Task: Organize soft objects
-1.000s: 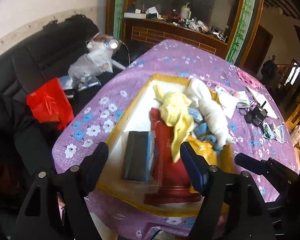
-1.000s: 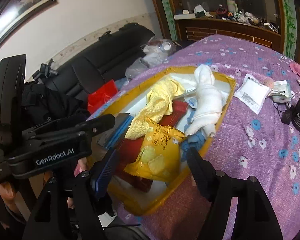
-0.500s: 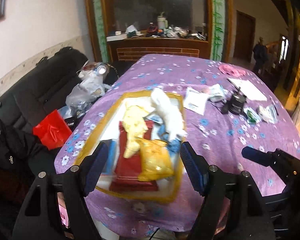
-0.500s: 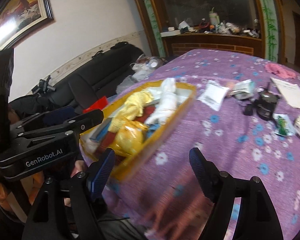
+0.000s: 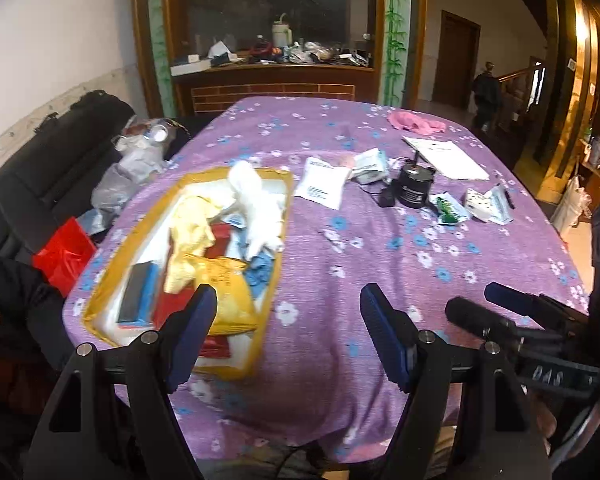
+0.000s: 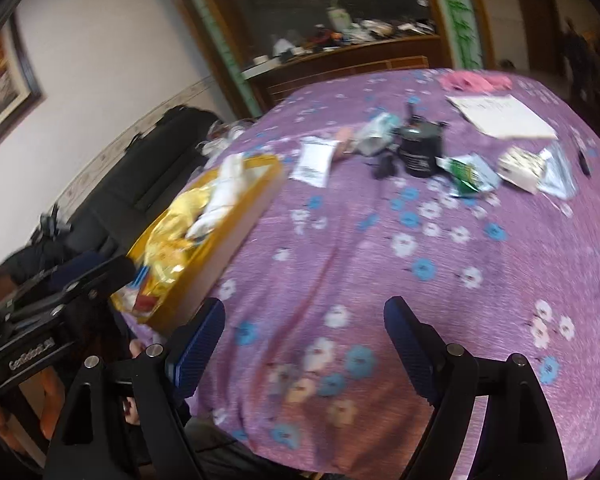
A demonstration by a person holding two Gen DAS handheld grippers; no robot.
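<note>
While both grippers (image 5: 288, 304) (image 6: 304, 320) hover wide open and empty, packets (image 5: 448, 208) litter the tablecloth (image 5: 340, 264).

Table covered by purple floral cloth (image 5: 340, 264), bearing a yellow-rimmed tray (image 5: 100, 300) at left, a white packet (image 5: 320, 188), a black cylindrical device (image 5: 414, 190), papers (image 5: 446, 158), and a pink cloth (image 5: 414, 122) at the far edge.

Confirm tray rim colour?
Yellow-gold rim on the tray, clearest in the left wrist view.
</note>
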